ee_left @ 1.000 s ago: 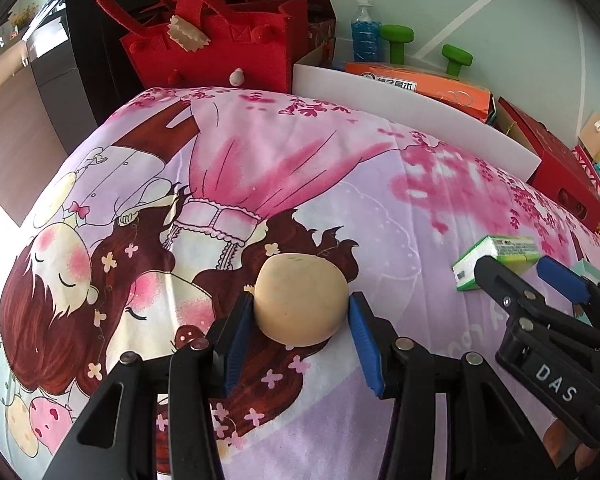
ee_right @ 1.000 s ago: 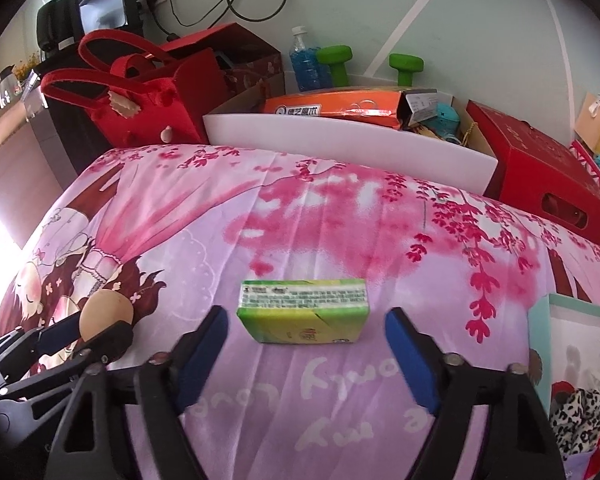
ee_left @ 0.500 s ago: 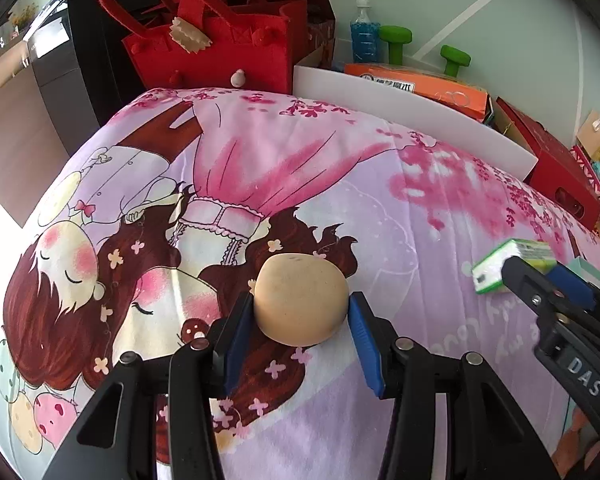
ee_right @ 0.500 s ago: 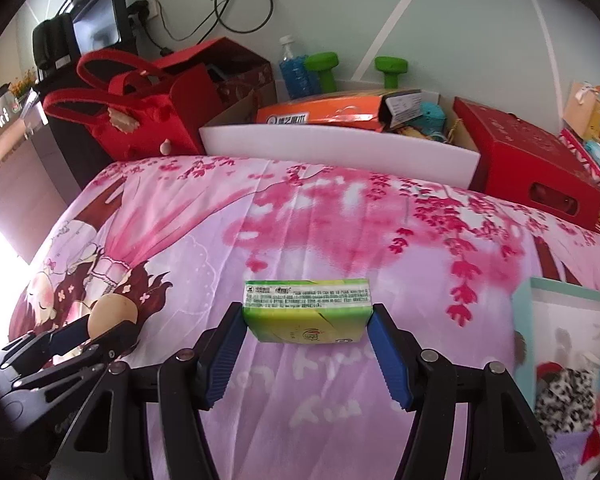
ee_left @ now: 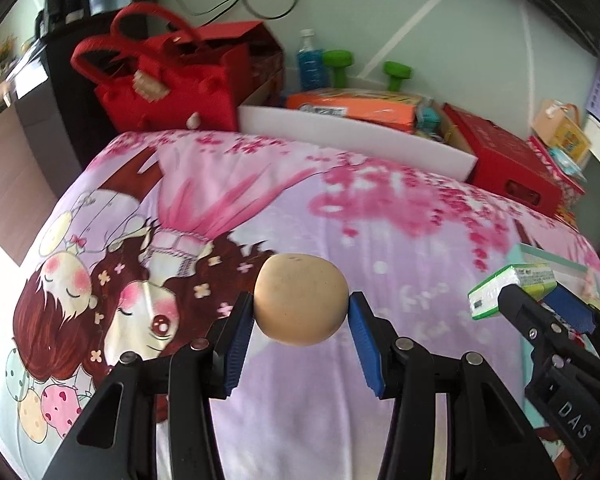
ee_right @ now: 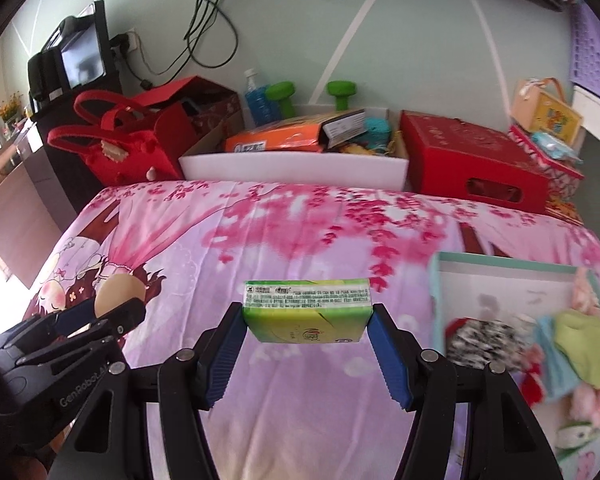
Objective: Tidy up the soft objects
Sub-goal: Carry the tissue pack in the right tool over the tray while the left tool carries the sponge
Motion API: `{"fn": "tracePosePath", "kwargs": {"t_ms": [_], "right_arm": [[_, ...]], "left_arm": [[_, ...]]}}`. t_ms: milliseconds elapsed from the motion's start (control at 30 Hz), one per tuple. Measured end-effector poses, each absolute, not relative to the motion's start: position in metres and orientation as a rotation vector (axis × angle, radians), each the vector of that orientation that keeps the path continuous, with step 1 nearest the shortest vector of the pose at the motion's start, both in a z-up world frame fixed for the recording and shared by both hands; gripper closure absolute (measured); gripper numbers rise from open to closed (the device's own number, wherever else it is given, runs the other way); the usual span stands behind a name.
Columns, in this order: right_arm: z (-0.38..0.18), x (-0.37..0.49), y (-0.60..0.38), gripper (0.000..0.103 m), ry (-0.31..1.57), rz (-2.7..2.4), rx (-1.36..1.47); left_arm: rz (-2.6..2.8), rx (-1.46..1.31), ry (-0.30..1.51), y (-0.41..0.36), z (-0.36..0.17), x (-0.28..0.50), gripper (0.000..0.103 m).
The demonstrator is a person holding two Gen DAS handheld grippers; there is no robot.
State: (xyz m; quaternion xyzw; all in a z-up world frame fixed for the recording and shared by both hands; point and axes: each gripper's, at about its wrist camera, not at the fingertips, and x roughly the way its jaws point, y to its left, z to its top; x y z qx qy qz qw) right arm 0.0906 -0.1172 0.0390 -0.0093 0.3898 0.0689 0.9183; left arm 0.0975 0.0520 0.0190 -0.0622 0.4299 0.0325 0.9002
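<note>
**Both tools loaded, box to my right**

Left view: my left gripper point(ee_left: 302, 312) clamps the tan ball point(ee_left: 301, 299) above the bedspread point(ee_left: 340, 208).

Right view: my right gripper point(ee_right: 306, 322) pinches the tissue pack point(ee_right: 306, 310) crosswise; the teal box point(ee_right: 500, 264) lies just right, nearer this hand.

Right gripper point(ee_right: 306, 320) clamps tissue pack point(ee_right: 306, 314) (green) — lifted.

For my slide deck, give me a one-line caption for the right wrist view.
Right tool grips a green tissue pack above the pink cartoon bedspread, teal box alongside.
</note>
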Motion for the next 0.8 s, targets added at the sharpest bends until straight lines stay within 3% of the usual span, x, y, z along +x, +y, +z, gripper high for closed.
{"fn": "tracePosePath", "kwargs": {"t_ms": [800], "right_arm": [[0.065,0.03,-0.25,0.038,0.786,-0.123,0.095]], "left_arm": [[-0.137,0.007,0.815,-0.069,0.061,0.072,0.053]]}}
